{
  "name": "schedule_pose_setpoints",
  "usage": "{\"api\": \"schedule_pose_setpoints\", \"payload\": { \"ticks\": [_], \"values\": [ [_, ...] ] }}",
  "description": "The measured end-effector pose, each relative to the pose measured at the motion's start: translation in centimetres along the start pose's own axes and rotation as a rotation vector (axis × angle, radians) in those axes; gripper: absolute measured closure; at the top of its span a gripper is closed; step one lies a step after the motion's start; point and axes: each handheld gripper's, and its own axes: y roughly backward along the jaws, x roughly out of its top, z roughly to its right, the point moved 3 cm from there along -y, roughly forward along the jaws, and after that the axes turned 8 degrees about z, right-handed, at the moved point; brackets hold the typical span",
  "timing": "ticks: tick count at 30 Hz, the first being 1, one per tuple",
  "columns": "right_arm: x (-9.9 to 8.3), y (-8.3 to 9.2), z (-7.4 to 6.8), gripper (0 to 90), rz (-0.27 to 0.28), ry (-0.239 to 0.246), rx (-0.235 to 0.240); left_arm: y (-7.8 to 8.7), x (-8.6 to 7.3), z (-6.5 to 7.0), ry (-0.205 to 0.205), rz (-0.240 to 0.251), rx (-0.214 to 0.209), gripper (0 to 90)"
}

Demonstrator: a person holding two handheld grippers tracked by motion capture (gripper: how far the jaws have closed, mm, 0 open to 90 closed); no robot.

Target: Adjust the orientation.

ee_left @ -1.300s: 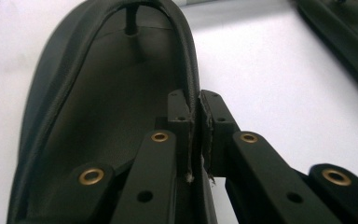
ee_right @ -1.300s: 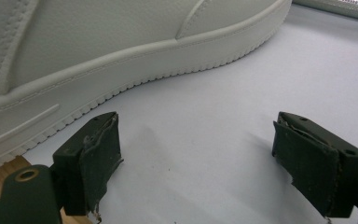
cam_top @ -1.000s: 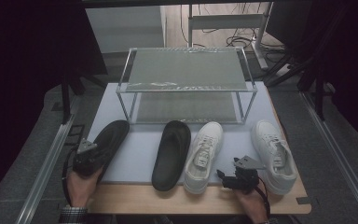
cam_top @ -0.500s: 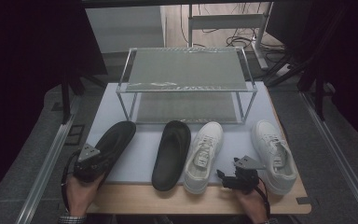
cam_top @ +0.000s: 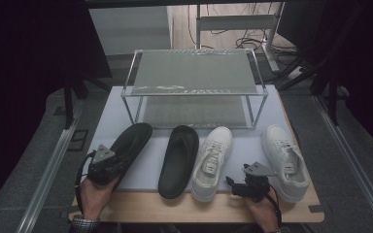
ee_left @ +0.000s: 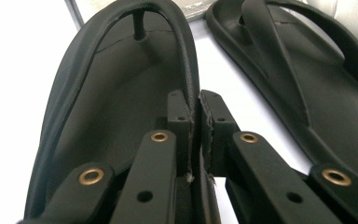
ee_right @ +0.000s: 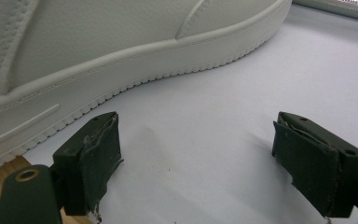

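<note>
- Black rubber flip-flop [cam_top: 128,145] sits at roughly 8 o'clock on the pale mat [cam_top: 150,167], pinched at its heel end by the left gripper [cam_top: 108,162].
- Left gripper view: both pads clamped tight on the flip-flop's right edge [ee_left: 190,79], jaws nearly together, thin rim between them. Solid grip, by the look of it.
- Change vs a second ago: that flip-flop has swung. Its toe pointed toward 1 o'clock out at the mat's left edge; now it has shifted inward toward the second flip-flop [cam_top: 178,158] and lies further onto the mat. The left hand [cam_top: 96,196] has come inward and a bit up with it.
- Reading: the pick is done and the carry is starting. Likely target is the wire shoe rack [cam_top: 194,85] at 12 o'clock, both shelves bare so far.
- Right gripper [cam_top: 245,187] at 5 o'clock has not moved. Jaws stand wide apart, nothing between them, bare mat under them in the right gripper view.
- It sits between the two white sneakers: one [cam_top: 212,162] at its 10 o'clock, the other [cam_top: 284,160] at its 2 o'clock; a sneaker's sole wall [ee_right: 135,56] runs just beside its own left jaw, not touching.
- Nothing shelved yet: four shoes still on the mat, one of them in hand.
- Risk: an edge pinch on soft rubber may let the flip-flop droop or twist on the lift.
</note>
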Motion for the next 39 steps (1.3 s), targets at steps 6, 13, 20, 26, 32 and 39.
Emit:
{"api": "schedule_pose_setpoints", "payload": {
  "ticks": [6,13,20,26,32,39],
  "values": [
    [0.0,0.0,0.0,15.5,0.0,0.0,0.0,-1.4,0.6,0.3,0.0,0.001,-0.005,83.3],
    [0.0,0.0,0.0,15.5,0.0,0.0,0.0,-2.7,1.2,0.5,0.004,0.007,-0.004,83.3],
    [0.0,0.0,0.0,15.5,0.0,0.0,0.0,-4.2,2.1,0.8,0.006,0.015,-0.004,83.3],
    [0.0,0.0,0.0,15.5,0.0,0.0,0.0,-5.5,2.8,1.2,0.001,0.014,0.003,83.3],
    [0.0,0.0,0.0,15.5,0.0,-0.001,0.0,-7.1,3.5,1.4,0.002,0.013,0.02,83.2],
    [0.0,0.0,0.0,15.5,0.0,-0.001,0.0,-8.5,4.1,1.2,0.01,0.013,0.039,83.0]
  ]
}}
